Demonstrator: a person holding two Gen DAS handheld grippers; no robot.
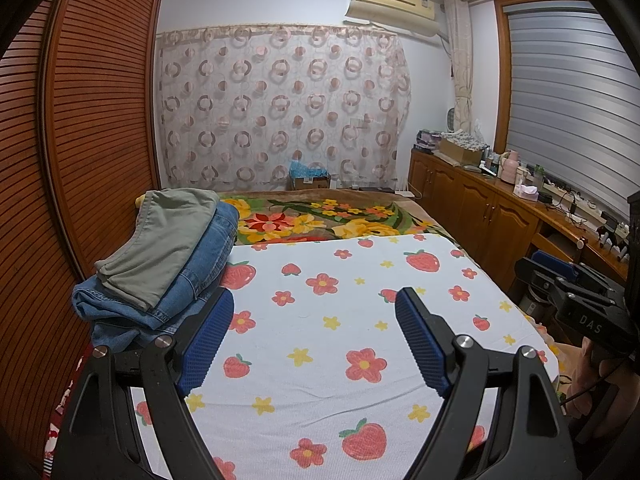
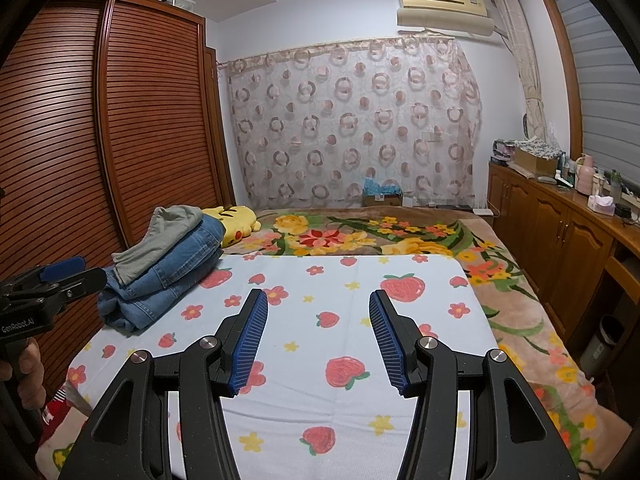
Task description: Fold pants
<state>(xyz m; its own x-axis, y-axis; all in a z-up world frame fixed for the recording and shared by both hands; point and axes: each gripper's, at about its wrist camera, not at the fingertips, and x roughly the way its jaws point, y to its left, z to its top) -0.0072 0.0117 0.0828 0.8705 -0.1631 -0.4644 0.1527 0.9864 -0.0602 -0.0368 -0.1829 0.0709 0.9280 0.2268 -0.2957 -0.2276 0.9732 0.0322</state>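
A stack of folded pants lies at the left edge of the bed: grey-green pants (image 1: 160, 240) on top of blue jeans (image 1: 192, 284). The stack also shows in the right wrist view, grey-green pants (image 2: 160, 236) over jeans (image 2: 168, 280). My left gripper (image 1: 314, 308) is open and empty above the strawberry-print sheet (image 1: 340, 320), just right of the stack. My right gripper (image 2: 318, 312) is open and empty over the same sheet (image 2: 340, 280). The right gripper shows at the right edge of the left wrist view (image 1: 560, 276), and the left gripper at the left edge of the right wrist view (image 2: 60, 276).
A slatted wooden wardrobe (image 1: 80, 140) stands close along the left side of the bed. A floral blanket (image 2: 380, 236) covers the far half. A yellow plush toy (image 2: 236, 222) lies behind the stack. Wooden cabinets (image 2: 560, 232) with clutter line the right wall.
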